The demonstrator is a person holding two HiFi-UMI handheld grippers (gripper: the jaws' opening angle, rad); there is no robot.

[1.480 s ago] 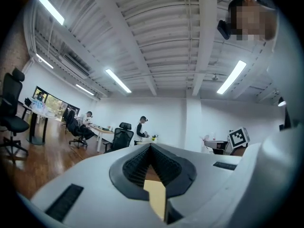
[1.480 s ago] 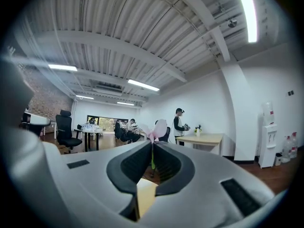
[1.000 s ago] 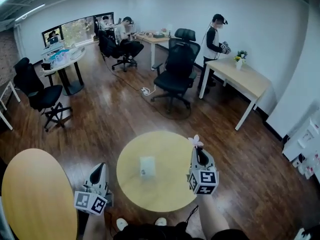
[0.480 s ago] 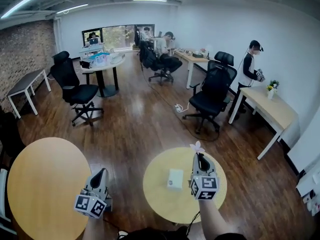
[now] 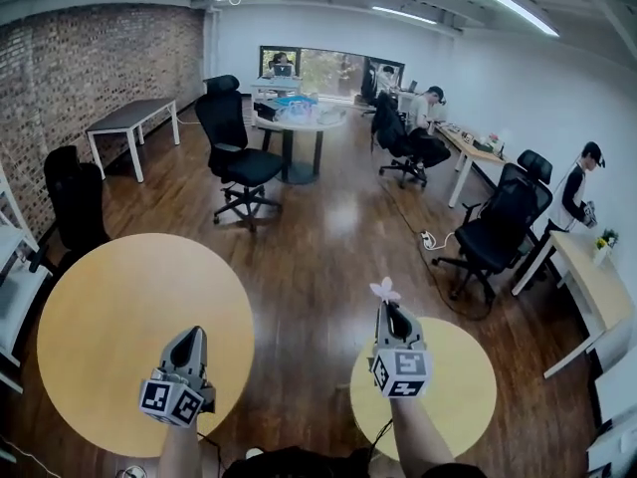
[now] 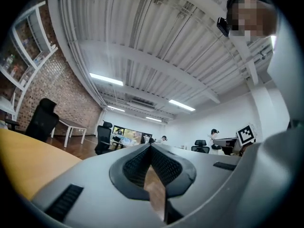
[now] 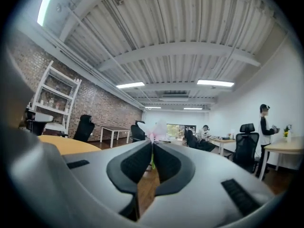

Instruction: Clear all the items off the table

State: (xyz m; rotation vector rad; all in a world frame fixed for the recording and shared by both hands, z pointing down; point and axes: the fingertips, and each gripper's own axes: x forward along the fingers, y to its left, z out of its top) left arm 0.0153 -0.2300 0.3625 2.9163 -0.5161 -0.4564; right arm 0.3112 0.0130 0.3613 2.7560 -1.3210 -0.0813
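My right gripper (image 5: 386, 309) is shut on the thin green stem of a small pink-and-white flower (image 5: 384, 289), which stands up past its tips. In the right gripper view the blossom (image 7: 156, 128) shows just beyond that gripper (image 7: 152, 144). My left gripper (image 5: 190, 334) is held level over the near edge of a large round yellow table (image 5: 109, 307). Its jaws are shut with nothing between them (image 6: 151, 147). A smaller round yellow table (image 5: 463, 386) lies under and behind the right gripper. Its visible top is bare.
Black office chairs stand on the wood floor at the left (image 5: 75, 202), middle (image 5: 239, 162) and right (image 5: 498, 232). A round white table (image 5: 299, 119) and seated people are further back. A person (image 5: 579, 192) stands at a desk on the right. White shelving (image 5: 12, 267) lines the brick wall.
The view has swung left and both grippers went with it. The small table slid to the right and its white box is out of sight. The large round table now lies ahead at left.
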